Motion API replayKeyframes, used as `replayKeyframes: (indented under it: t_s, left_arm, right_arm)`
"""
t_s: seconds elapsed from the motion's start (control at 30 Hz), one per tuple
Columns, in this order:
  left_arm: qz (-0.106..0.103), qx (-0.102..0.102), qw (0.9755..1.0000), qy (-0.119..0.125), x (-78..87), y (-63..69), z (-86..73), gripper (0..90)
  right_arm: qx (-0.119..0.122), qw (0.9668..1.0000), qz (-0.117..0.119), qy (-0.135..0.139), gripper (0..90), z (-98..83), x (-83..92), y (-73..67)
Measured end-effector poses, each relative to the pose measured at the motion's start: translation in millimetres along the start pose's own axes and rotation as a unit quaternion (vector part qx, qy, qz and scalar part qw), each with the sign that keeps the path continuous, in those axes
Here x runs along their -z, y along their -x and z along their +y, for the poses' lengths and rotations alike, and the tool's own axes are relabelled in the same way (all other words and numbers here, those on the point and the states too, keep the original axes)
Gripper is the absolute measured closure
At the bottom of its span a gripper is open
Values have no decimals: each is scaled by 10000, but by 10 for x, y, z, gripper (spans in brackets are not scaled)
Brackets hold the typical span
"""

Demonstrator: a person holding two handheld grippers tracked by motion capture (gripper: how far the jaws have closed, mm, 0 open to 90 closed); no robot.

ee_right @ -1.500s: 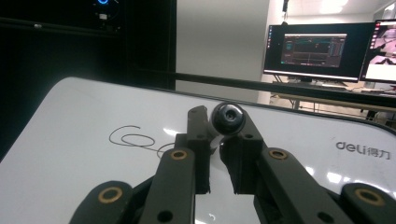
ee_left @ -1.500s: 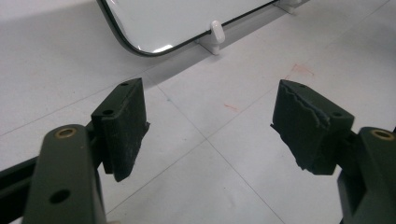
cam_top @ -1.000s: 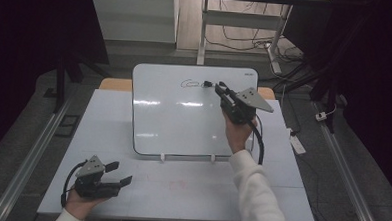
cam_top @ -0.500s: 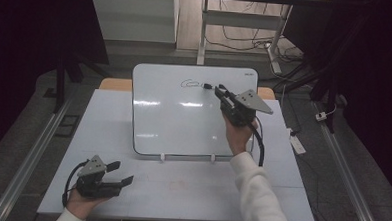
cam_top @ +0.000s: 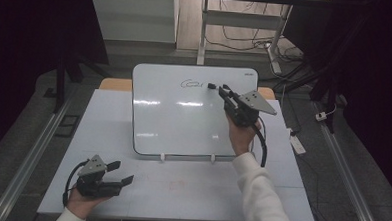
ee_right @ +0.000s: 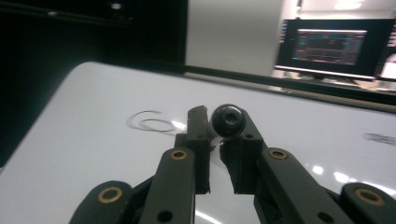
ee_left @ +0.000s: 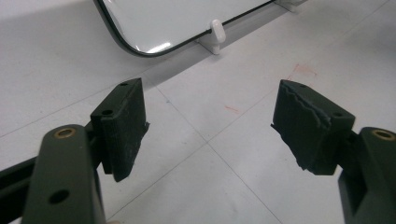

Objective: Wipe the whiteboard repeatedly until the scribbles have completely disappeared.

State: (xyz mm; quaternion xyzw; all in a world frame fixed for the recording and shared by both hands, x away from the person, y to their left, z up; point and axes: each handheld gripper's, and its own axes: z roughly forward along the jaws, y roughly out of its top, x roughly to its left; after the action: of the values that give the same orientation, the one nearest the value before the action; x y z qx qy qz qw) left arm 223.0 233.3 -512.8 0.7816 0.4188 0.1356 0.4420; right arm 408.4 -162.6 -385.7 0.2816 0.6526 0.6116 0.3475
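A white whiteboard (cam_top: 183, 125) leans up at the back of the table (cam_top: 190, 200). Black handwriting (cam_top: 192, 84) runs along its top. My right gripper (cam_top: 224, 91) is held up against the board and is shut on a black marker (cam_top: 211, 85) just right of the writing. In the right gripper view the marker's round end (ee_right: 227, 120) sits pinched between the jaws of the right gripper (ee_right: 215, 122), with the written loops (ee_right: 149, 121) to the left on the whiteboard (ee_right: 84, 158). My left gripper (cam_top: 119, 173) rests open on the table at the front left, nothing between the jaws of the left gripper (ee_left: 210, 126).
Two white clip feet (cam_top: 163, 157) hold the board's lower edge; one foot (ee_left: 217, 33) is ahead of the left gripper. A faint red smudge (cam_top: 176, 183) marks the table. A lit monitor (ee_right: 331, 46) stands beyond the board. Metal rails run along both table sides.
The right gripper with the marker has shifted only slightly at the board's top, and the writing looks a little longer. The left gripper has stayed put.
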Motion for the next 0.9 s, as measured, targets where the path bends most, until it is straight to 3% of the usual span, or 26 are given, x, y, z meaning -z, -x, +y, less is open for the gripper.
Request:
replayKeyframes:
  t_s: [0.1,0.17,0.3,0.4,0.5,0.7,0.9]
  left_arm:
    - [3,-2,10000,7,3,0,0,270]
    - [10,-10,10000,3,5,-2,-1,270]
    - [4,8,10000,9,11,-12,-8,270]
    - [19,19,10000,27,21,-11,-8,269]
    - [42,12,10000,46,27,-7,-4,270]
    - [49,10,10000,46,20,-4,-2,270]
    - [50,26,10000,51,30,-16,-10,270]
  right_arm:
    - [162,9997,159,-60,799,-12,-63,-130]
    - [244,9996,152,-74,799,0,-69,-146]
    - [164,9999,-35,-11,799,18,-26,-49]
    - [-113,9996,-218,110,799,24,45,124]
    - [-85,9996,-235,109,799,18,43,113]
    - [99,9999,-19,0,799,1,-25,-55]
    - [-60,9997,-200,81,799,17,24,63]
